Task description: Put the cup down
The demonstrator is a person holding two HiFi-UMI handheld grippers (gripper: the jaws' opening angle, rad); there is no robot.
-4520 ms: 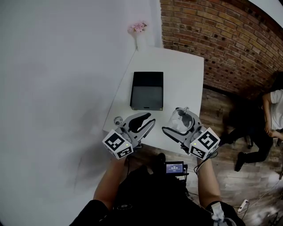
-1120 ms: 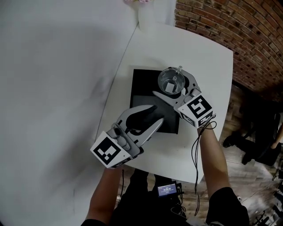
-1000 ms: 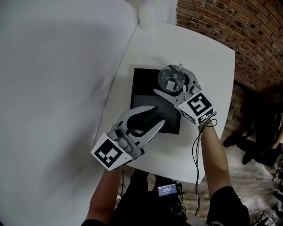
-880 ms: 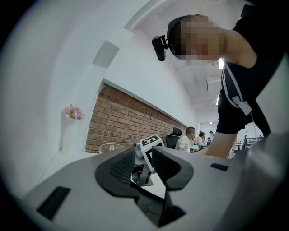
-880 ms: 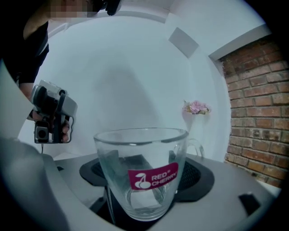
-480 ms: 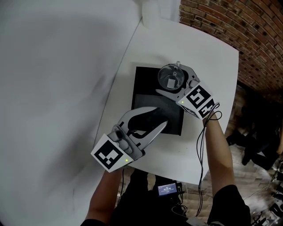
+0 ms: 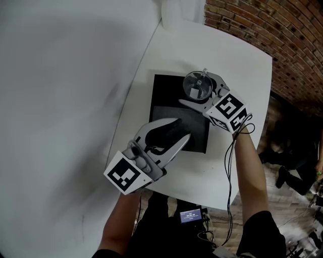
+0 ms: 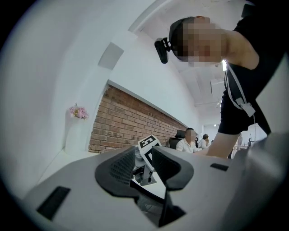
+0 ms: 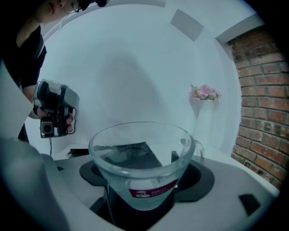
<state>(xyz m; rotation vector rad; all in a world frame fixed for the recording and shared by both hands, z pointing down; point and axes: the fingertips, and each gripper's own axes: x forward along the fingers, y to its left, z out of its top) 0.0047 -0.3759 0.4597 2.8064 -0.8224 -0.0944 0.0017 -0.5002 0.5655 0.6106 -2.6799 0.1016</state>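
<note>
A clear glass cup [image 7: 197,86] with a handle and a red label is held upright between the jaws of my right gripper [image 7: 198,91]. It hangs over the far right corner of a shallow black box [image 7: 166,95] on the white table. In the right gripper view the cup [image 9: 142,167] fills the space between the jaws of the right gripper [image 9: 142,191]. My left gripper [image 7: 182,128] hovers over the box's near edge. In the left gripper view the jaws of the left gripper [image 8: 143,162] stand slightly apart with nothing between them.
The white table [image 7: 237,65] stands against a white wall, with a brick wall [image 7: 282,40] on its right side. A white vase [image 7: 174,12] with pink flowers [image 9: 204,92] stands at the table's far corner. People [image 8: 189,140] sit in the background.
The right gripper has tipped slightly downward with the cup, staying over the box's far right corner. The left gripper has kept still. Earlier, both grippers were at the table's near edge.
</note>
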